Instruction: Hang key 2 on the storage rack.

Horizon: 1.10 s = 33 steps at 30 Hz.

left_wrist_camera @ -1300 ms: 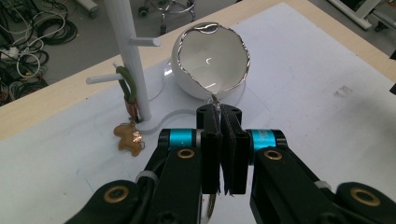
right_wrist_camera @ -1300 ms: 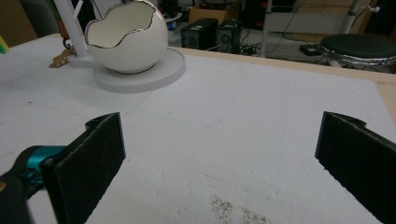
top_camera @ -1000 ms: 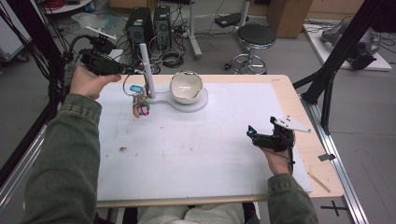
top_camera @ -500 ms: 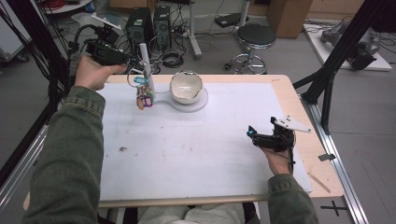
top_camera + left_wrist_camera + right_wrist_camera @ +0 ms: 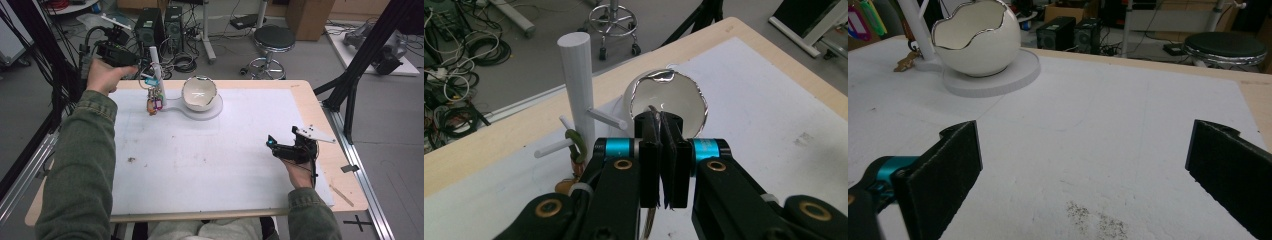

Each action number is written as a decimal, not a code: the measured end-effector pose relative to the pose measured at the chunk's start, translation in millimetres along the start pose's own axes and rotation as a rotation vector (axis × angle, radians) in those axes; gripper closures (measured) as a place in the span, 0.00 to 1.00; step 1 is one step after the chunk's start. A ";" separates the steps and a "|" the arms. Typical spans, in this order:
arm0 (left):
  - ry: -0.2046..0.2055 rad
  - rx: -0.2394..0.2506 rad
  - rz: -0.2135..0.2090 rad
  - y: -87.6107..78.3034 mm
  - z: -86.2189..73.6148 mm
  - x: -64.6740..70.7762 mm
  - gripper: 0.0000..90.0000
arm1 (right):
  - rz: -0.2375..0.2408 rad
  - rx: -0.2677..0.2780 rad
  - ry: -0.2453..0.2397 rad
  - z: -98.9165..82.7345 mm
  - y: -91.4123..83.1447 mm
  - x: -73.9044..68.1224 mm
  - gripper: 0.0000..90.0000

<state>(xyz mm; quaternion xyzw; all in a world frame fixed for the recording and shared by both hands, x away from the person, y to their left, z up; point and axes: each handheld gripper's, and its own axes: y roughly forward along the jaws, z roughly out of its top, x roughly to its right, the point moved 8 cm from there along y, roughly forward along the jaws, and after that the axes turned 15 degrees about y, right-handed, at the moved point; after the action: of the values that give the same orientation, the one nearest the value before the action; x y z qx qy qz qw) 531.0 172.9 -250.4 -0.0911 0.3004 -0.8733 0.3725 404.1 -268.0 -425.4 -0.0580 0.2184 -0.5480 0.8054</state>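
Note:
My left gripper (image 5: pixel 148 80) is shut on the metal ring of a key bunch (image 5: pixel 154 102) with coloured tags, held right against the white peg stand (image 5: pixel 156 65) at the far left of the table. In the left gripper view the jaws (image 5: pixel 661 125) are pressed together with the ring wire between them, and the stand's post (image 5: pixel 574 75) and pegs rise just left of them. A white egg-shaped bowl (image 5: pixel 199 94) sits on the stand's round base (image 5: pixel 214 112). My right gripper (image 5: pixel 272 142) rests open and empty on the mat at the right, jaws (image 5: pixel 1088 150) wide.
A white mat (image 5: pixel 200 165) covers most of the wooden table (image 5: pixel 320 115). A black frame leg (image 5: pixel 350 90) stands at the right edge. A stool (image 5: pixel 272 40), computer towers (image 5: pixel 160 25) and cables lie on the floor beyond the far edge.
My left hand has carried the key bunch a little farther away and up, closer to the peg stand. The right gripper has stayed put.

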 end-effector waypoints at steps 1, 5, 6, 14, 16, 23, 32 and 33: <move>-0.001 0.002 -0.002 1.4 -0.1 -1.1 0.96 | -0.001 -0.001 0.004 -0.1 -0.4 0.2 0.01; -0.028 0.002 -0.006 10.0 -3.4 -7.0 0.96 | -0.001 -0.004 0.003 -0.6 -0.1 0.4 0.01; -0.037 0.005 -0.015 13.3 -3.9 -8.4 0.96 | -0.002 -0.002 0.000 -0.3 0.0 0.8 0.01; -0.079 0.003 -0.003 30.3 -7.0 -17.5 0.96 | -0.009 -0.001 0.009 -0.1 -1.8 3.6 0.01; -0.087 -0.004 -0.001 31.9 -9.2 -20.1 0.96 | -0.010 -0.002 0.013 -0.1 -2.4 3.9 0.01; -0.105 -0.012 0.000 37.8 -19.9 -27.6 0.96 | -0.014 0.001 0.014 0.4 -3.1 6.0 0.01; -0.151 -0.008 -0.013 39.7 -32.9 -34.1 0.96 | -0.014 0.003 0.011 0.6 -2.1 6.5 0.01; -0.150 -0.011 -0.010 39.7 -32.7 -33.4 0.96 | -0.014 0.004 0.010 0.7 -2.0 6.5 0.01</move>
<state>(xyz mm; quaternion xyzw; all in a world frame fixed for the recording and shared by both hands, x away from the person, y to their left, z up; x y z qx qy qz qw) 565.7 189.9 -298.0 -0.1600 0.2757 -0.8643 0.3890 404.7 -274.9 -426.0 -0.0551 0.2209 -0.5542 0.8006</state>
